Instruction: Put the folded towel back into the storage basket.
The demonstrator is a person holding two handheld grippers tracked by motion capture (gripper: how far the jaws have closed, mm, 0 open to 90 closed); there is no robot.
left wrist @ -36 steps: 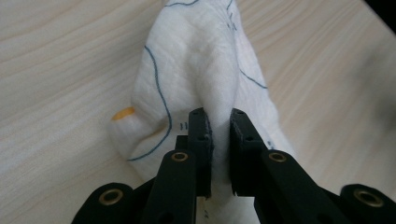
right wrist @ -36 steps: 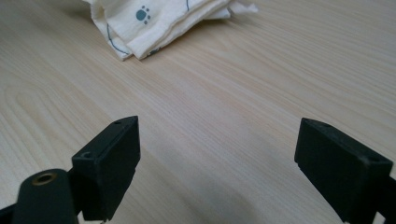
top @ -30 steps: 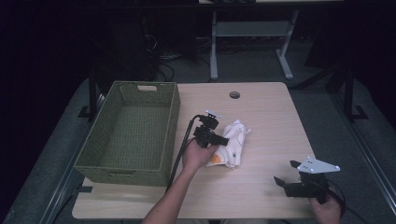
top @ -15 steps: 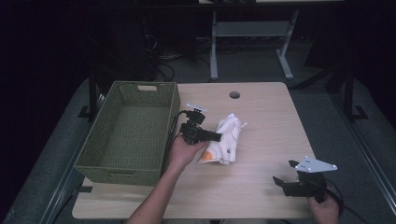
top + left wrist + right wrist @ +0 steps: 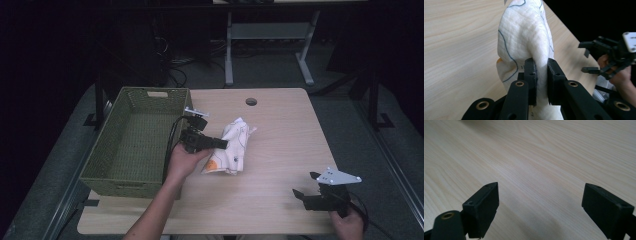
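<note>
A white cloth [image 5: 234, 150] with thin blue lines and an orange patch lies bunched near the middle of the wooden table [image 5: 280, 130]. One fold of it is raised. My left gripper [image 5: 223, 144] is shut on that fold, just right of the green woven basket [image 5: 131, 184]. In the left gripper view the cloth [image 5: 524, 37] is pinched between the two black pads, with my left gripper [image 5: 541, 62] pointing along the table. My right gripper [image 5: 303, 184] rests open near the table's front right corner. Bare wood shows between the wide-apart jaws of my right gripper [image 5: 540, 195].
The basket has nothing in it and takes up the table's left side. A round cable hole [image 5: 251, 101] sits near the far edge. Beyond the table are a metal stand [image 5: 265, 35] and dark floor. My right gripper [image 5: 585, 57] also appears far off in the left gripper view.
My left gripper has moved left toward the basket and risen a little, pulling the cloth with it. The right gripper has stayed where it was.
</note>
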